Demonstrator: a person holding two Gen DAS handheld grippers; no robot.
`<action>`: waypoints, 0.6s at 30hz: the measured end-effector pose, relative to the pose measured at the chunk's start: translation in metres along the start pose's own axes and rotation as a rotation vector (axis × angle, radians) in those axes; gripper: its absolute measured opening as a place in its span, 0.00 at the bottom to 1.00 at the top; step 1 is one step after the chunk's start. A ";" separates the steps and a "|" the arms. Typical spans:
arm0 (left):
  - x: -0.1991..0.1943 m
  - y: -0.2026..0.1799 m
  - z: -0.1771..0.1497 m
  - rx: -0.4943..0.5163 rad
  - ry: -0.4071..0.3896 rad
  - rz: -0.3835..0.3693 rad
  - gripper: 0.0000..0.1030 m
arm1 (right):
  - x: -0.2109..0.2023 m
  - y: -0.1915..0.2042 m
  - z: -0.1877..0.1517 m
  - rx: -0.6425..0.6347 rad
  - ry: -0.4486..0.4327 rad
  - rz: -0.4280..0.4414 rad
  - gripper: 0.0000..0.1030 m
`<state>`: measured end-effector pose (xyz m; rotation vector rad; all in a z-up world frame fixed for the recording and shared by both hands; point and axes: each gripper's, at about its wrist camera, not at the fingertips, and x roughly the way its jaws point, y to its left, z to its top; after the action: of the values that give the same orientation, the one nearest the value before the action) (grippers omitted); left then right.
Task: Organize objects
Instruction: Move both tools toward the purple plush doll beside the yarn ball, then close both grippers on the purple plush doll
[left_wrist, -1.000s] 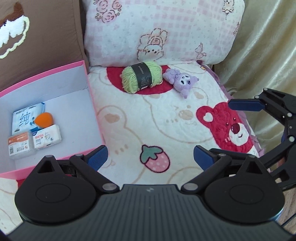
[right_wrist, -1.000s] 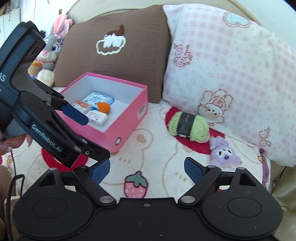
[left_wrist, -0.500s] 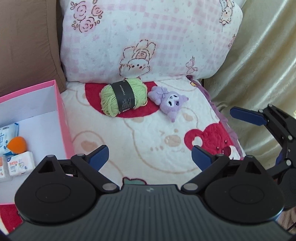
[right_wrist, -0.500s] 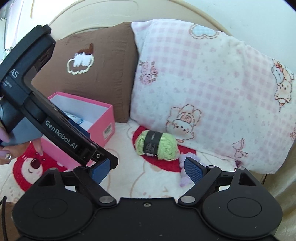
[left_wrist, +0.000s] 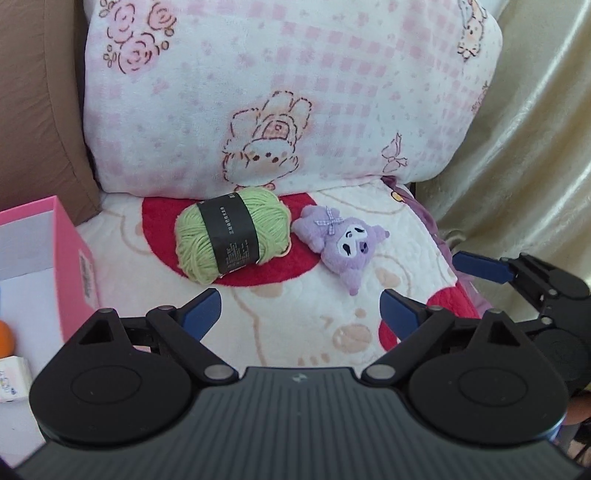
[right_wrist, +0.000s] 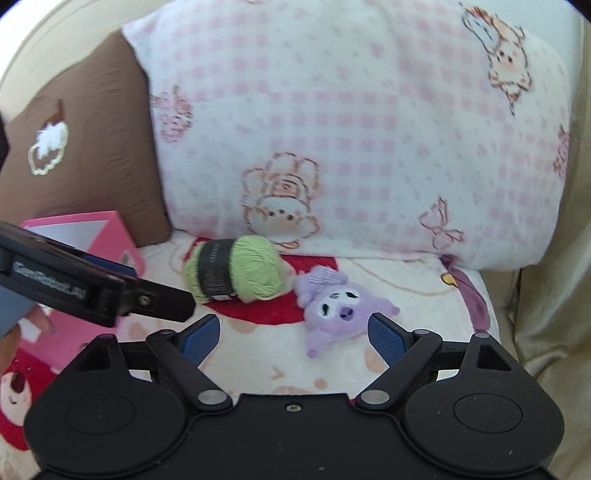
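A green yarn ball with a black band lies on the patterned blanket, and a small purple plush toy lies just right of it. Both show in the right wrist view, the yarn and the plush. My left gripper is open and empty, a short way in front of both. My right gripper is open and empty, its fingers close in front of the plush. The pink box stands at the left with small packets and an orange ball inside.
A pink checked pillow leans behind the yarn and plush. A brown pillow stands behind the box. A cream curtain hangs at the right past the blanket's edge. The right gripper's fingers show at the right of the left wrist view.
Both grippers have swung right, away from the box, and moved closer to the yarn and plush. Both stay open and empty.
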<state>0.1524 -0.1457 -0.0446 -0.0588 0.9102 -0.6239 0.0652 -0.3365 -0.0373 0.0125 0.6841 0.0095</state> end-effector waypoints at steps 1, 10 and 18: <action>0.005 0.000 0.001 -0.001 0.000 -0.001 0.91 | 0.007 -0.003 -0.002 0.006 0.003 -0.015 0.87; 0.047 -0.014 0.006 0.070 -0.014 -0.064 0.82 | 0.062 -0.024 -0.023 0.065 0.062 -0.056 0.87; 0.096 -0.022 0.000 0.047 0.028 -0.150 0.63 | 0.080 -0.025 -0.032 0.067 0.049 -0.017 0.84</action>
<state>0.1852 -0.2150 -0.1071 -0.0769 0.9239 -0.7865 0.1073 -0.3606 -0.1129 0.0715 0.7329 -0.0296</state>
